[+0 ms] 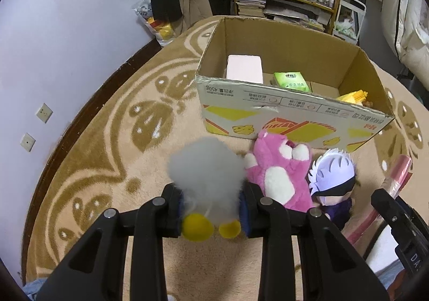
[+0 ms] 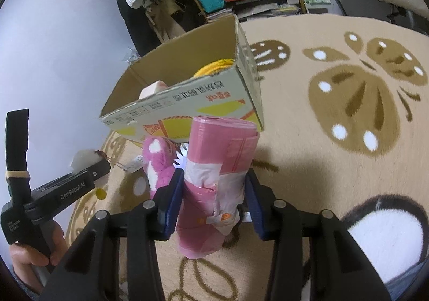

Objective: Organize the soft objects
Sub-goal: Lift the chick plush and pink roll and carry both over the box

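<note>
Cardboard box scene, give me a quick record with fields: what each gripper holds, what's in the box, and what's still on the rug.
left gripper: shut on grey fluffy toy
right gripper: shut on pink bag roll
cardboard box: open, holds pink block, green tissue pack, yellow item
on rug: pink plush bear, purple-haired doll

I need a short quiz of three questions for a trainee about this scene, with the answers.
1. True or false: the left gripper is shut on a grey plush.
2. What does the right gripper hold? A) a green pack B) a pink roll C) a book
3. Fill in: the pink bear lies on the carpet, just in front of the ____.

Key:
1. True.
2. B, the pink roll.
3. Box.
</note>
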`<state>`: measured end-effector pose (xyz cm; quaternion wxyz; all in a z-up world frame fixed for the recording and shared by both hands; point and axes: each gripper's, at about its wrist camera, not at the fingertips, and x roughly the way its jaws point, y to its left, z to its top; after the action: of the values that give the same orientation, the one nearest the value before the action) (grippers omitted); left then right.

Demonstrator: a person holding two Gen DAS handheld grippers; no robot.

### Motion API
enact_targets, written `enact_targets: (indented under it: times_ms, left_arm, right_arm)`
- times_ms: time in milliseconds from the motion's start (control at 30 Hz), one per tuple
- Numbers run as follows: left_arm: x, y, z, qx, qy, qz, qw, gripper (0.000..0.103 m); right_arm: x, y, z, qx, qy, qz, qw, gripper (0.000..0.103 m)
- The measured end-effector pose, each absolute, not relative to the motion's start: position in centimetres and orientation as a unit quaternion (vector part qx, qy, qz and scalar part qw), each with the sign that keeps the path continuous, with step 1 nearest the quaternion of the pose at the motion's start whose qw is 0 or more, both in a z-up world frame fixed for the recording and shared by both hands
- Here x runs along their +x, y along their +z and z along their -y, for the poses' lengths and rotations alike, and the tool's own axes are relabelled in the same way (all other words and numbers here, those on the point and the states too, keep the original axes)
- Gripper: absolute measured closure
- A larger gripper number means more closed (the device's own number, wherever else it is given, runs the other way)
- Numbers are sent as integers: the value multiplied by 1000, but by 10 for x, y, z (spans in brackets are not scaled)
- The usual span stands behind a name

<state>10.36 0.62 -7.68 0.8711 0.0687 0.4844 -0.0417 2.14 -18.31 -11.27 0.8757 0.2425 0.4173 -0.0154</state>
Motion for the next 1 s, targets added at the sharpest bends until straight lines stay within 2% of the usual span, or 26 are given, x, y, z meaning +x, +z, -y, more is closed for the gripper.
enact_targets:
  times_ms: [433,1000]
  left_arm:
    - [96,-57,-4,80,-35,-449,889,74]
    - [90,-3,3,90,-45,-365,926,74]
  right_arm:
    - [19,-95,181,236,-8,-391,890,56]
    - [20,-48,180,213,8,-318,924,56]
